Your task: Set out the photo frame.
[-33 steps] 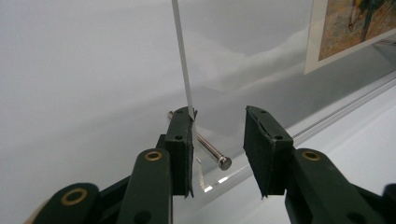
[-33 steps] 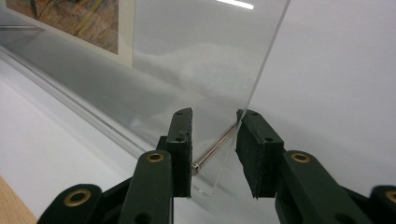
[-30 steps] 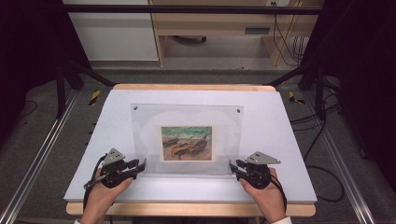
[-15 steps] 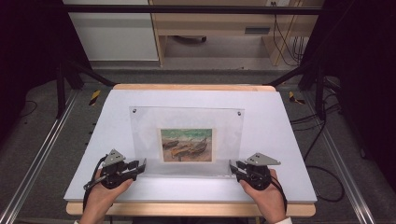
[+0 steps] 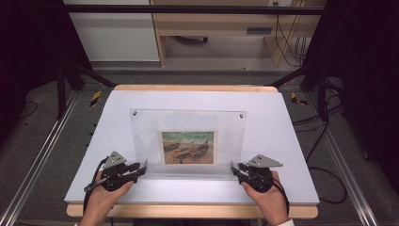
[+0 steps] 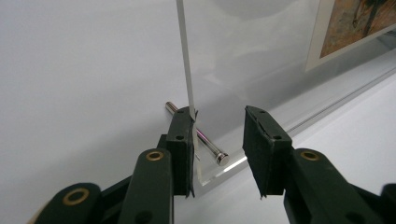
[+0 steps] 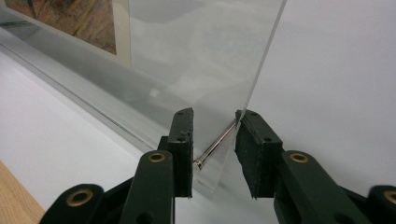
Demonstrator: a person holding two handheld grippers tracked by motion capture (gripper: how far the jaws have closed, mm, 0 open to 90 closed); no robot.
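Clear acrylic frame (image 5: 188,141) with boat picture (image 5: 187,147) stands tilted between parted left gripper (image 5: 141,167) and right gripper (image 5: 235,168).

A clear acrylic picture frame (image 5: 188,143) stands on its near edge on the white table top, leaning away. It holds a small painted print of beached boats (image 5: 187,148) at its lower middle. Small metal standoff pins (image 6: 201,137) mark its corners.

The little picture (image 5: 187,147) inside the clear frame (image 5: 188,141) is blurry; both arms are cut off below the counter (image 5: 291,141).
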